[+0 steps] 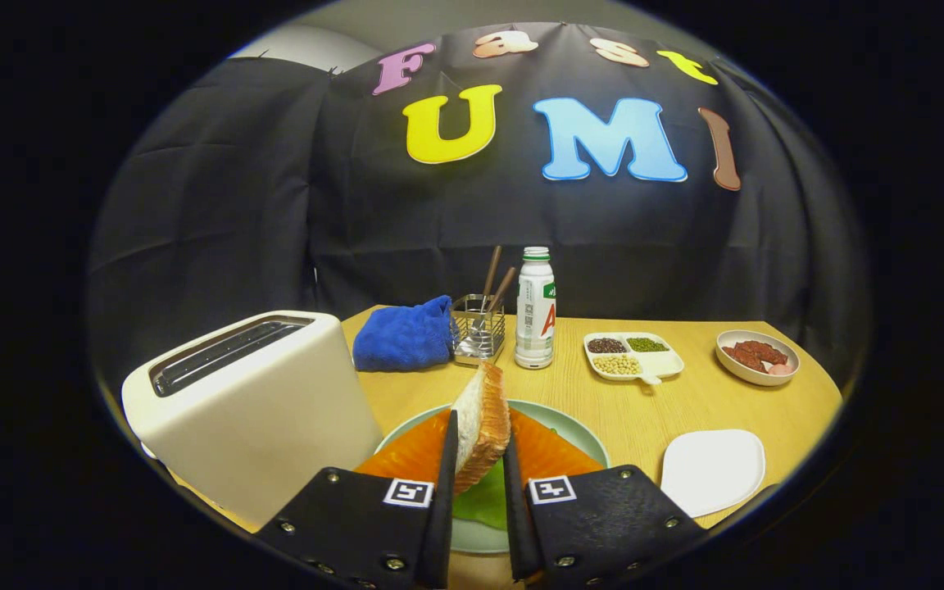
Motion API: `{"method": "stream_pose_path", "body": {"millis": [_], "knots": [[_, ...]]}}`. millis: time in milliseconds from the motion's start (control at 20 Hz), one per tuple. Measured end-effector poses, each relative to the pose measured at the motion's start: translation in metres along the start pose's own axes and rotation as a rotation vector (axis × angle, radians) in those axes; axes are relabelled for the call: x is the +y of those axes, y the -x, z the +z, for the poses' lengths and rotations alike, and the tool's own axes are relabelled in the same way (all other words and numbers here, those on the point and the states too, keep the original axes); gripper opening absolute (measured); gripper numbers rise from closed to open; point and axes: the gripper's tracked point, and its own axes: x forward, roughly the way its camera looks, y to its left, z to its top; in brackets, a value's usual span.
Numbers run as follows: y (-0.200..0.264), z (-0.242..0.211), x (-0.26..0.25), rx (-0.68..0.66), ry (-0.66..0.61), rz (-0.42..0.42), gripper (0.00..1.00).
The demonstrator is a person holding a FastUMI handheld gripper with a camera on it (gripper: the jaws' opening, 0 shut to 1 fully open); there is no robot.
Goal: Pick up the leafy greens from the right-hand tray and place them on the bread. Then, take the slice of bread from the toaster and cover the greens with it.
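The gripper (480,459) holds the bread slice (482,422) upright between both fingers, above the plate (578,430) beside the toaster (251,401). Greens (484,500) already lie there; only covering them remains.

The gripper (478,459) clamps the bread slice (482,422) above the plate (578,426). The toaster (251,401) crowds its near left. Bare table (677,401) lies open to the right, around the white tray (714,471). The bottle (535,307) and utensil holder (478,328) stand far behind.
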Motion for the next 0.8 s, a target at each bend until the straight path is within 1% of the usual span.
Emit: {"method": "stream_pose_path", "body": {"millis": [100,150,250,300,400,450,600,650,800], "knots": [[-0.003,-0.004,-0.007,0.014,0.012,-0.006,0.28],[-0.004,-0.006,-0.010,0.022,0.014,-0.010,0.30],[-0.005,-0.006,-0.016,0.023,0.001,-0.020,0.30],[-0.006,-0.005,-0.022,0.015,0.014,-0.040,0.33],[-0.005,-0.001,-0.034,-0.011,0.067,-0.084,0.46],[-0.005,0.001,-0.038,-0.023,0.084,-0.097,0.54],[0.000,0.005,-0.042,-0.045,0.084,-0.097,0.55],[0.003,0.008,-0.044,-0.057,0.080,-0.095,0.57],[0.018,0.025,-0.054,-0.127,0.062,-0.099,0.56]]}}
